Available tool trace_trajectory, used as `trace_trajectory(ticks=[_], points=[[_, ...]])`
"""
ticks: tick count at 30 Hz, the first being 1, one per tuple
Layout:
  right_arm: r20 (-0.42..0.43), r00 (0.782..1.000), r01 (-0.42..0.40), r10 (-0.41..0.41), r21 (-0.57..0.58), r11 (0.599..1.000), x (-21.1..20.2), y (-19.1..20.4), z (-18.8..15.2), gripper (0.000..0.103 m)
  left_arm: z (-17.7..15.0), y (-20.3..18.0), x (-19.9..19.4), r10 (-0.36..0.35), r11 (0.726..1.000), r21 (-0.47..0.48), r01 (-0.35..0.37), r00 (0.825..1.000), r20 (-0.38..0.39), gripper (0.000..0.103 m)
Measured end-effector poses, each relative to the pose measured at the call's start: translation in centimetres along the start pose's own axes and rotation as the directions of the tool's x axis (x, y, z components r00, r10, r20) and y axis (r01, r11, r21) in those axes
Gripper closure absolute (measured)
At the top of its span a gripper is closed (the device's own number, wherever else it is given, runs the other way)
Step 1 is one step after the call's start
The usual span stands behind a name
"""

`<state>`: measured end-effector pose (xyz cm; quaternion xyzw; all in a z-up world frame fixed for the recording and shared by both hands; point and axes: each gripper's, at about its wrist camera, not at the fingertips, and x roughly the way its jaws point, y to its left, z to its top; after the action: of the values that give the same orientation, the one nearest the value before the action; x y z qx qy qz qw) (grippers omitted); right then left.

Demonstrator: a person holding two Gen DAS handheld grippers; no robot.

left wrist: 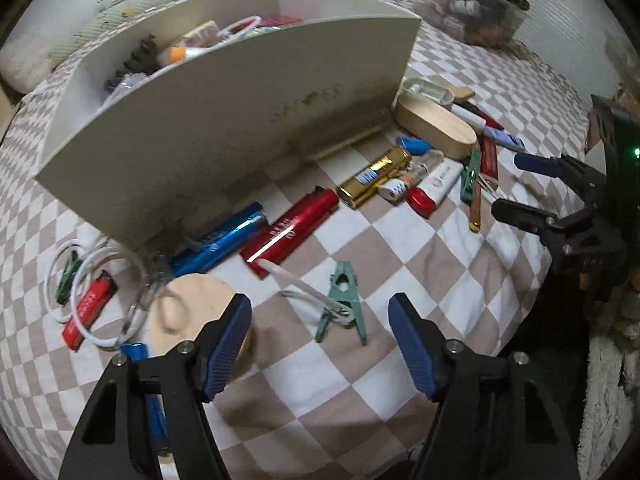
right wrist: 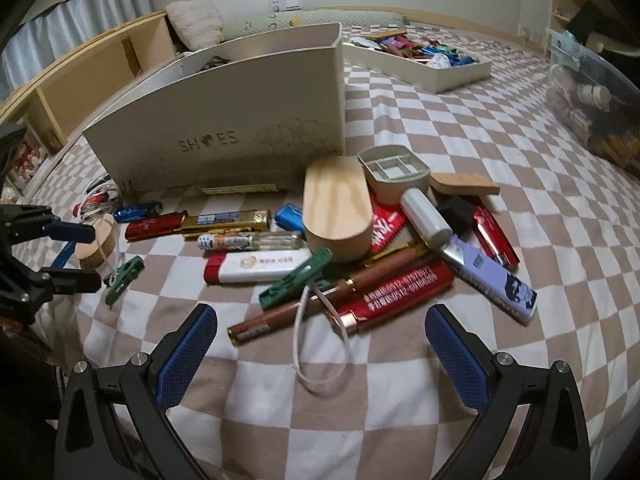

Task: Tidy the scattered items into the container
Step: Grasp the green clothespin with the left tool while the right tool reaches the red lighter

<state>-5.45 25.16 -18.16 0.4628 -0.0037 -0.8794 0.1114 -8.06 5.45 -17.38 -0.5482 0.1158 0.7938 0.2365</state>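
A cream box marked SHOES [right wrist: 224, 128] stands on the checked bed, with items inside in the left wrist view [left wrist: 224, 108]. Scattered in front are lighters, pens and clips. My left gripper [left wrist: 320, 316] is open and empty, just above a green clothespin [left wrist: 342, 304] on a white cord; a red lighter [left wrist: 292, 230] and a blue lighter [left wrist: 220, 244] lie beyond. My right gripper [right wrist: 320, 328] is open and empty, over a white cord loop [right wrist: 316, 344], near a brown pen [right wrist: 316, 296], a red lighter [right wrist: 400, 292] and a green clothespin [right wrist: 296, 276].
An oval wooden box [right wrist: 336, 208], a grey divided tray [right wrist: 394, 172] and a purple lighter [right wrist: 488, 272] lie right of the pile. A shallow white tray of items [right wrist: 440, 76] and a clear plastic bin [right wrist: 592, 108] sit farther back. A round wooden piece [left wrist: 196, 316] lies by my left finger.
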Motion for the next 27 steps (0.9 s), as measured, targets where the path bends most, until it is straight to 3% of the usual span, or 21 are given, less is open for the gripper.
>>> trace_trajectory(ticks=[2, 9, 15, 17, 23, 27], points=[[-0.007, 1.000, 0.006, -0.006, 0.008, 1.000, 0.1, -0.3, -0.2, 0.000, 0.0, 0.0, 0.6, -0.003, 1.000, -0.002, 0.003, 1.000, -0.020, 0.045], [-0.014, 1.000, 0.001, -0.001, 0.027, 1.000, -0.3, -1.1, 0.0, 0.000, -0.2, -0.5, 2.7, -0.008, 1.000, 0.000, 0.008, 0.998, -0.063, 0.047], [-0.018, 0.998, -0.065, 0.065, 0.000, 0.998, -0.6, -1.3, 0.8, 0.000, 0.1, -0.6, 3.0, -0.010, 1.000, 0.005, 0.010, 0.999, -0.041, 0.074], [-0.020, 0.996, -0.091, 0.091, -0.031, 0.995, -0.5, -1.3, 1.1, 0.000, 0.1, -0.3, 2.9, -0.019, 1.000, -0.005, 0.019, 0.999, -0.041, 0.079], [-0.058, 0.986, -0.160, 0.155, -0.102, 0.982, 0.1, -2.3, 1.7, 0.000, -0.5, -0.1, 2.5, -0.034, 0.999, -0.011, 0.034, 0.999, -0.040, 0.079], [-0.077, 0.994, -0.088, 0.080, -0.108, 0.990, 0.4, -4.0, 1.5, 0.000, -0.7, -0.3, 2.4, -0.037, 0.999, -0.007, 0.037, 0.998, -0.045, 0.079]])
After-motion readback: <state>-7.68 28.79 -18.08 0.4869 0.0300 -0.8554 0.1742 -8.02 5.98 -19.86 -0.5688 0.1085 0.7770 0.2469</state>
